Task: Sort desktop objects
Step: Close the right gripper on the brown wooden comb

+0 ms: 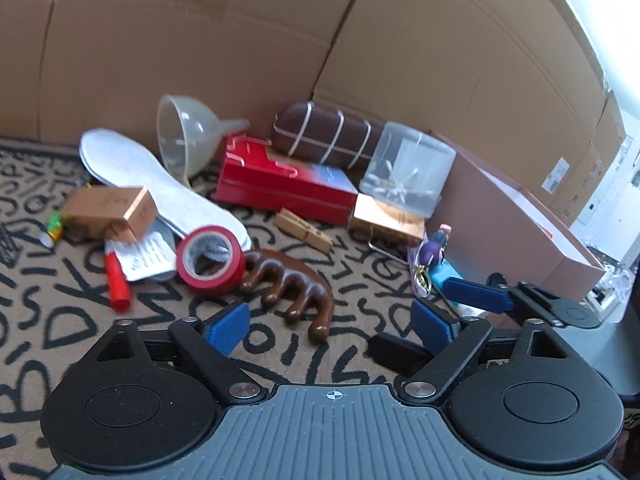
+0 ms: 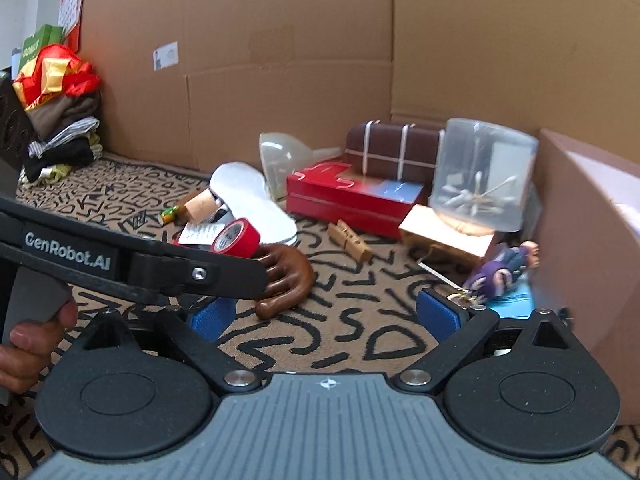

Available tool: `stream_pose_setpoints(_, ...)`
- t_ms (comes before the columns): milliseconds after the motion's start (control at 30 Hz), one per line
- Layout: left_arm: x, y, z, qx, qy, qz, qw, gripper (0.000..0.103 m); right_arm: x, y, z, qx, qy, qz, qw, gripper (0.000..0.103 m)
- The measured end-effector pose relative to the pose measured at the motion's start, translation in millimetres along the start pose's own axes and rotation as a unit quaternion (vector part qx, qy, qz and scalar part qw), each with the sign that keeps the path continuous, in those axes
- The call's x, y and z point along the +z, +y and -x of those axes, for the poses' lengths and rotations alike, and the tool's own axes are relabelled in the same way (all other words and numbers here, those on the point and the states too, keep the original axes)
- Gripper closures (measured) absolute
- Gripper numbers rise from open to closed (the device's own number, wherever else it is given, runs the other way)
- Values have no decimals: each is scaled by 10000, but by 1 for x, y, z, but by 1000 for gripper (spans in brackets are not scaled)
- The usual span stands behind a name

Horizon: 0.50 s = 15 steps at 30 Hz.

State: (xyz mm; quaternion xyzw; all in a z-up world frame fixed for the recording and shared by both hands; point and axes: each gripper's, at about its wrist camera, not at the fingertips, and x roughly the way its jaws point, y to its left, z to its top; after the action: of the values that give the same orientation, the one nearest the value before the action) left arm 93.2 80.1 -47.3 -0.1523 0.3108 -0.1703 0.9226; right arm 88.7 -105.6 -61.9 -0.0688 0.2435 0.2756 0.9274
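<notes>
Left wrist: wooden comb [image 1: 292, 296] teeth toward camera, long axis diagonal; both grippers' fingers wide, empty.

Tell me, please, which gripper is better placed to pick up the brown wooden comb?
Left, probably: the brown wooden comb lies directly ahead of the open left gripper, whereas the open right gripper points beside it.

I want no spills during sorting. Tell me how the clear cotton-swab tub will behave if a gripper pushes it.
The clear tub sits tilted on the copper box, so a push would probably topple it. It looks nearly empty, so likely light. Its smooth plastic wall may slip between the pads.
</notes>
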Motion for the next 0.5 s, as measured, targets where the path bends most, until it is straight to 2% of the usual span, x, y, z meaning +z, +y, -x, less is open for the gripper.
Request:
stream_pose_setpoints(200, 4, 14, -24, -94, 343, 234, 9991, 24, 0, 2, -22, 247, 253, 114, 9993, 19)
stream_pose_setpoints(500, 9, 23, -35, -36, 282, 333, 9990, 30, 7, 3, -45, 478, 514, 163, 9974, 30)
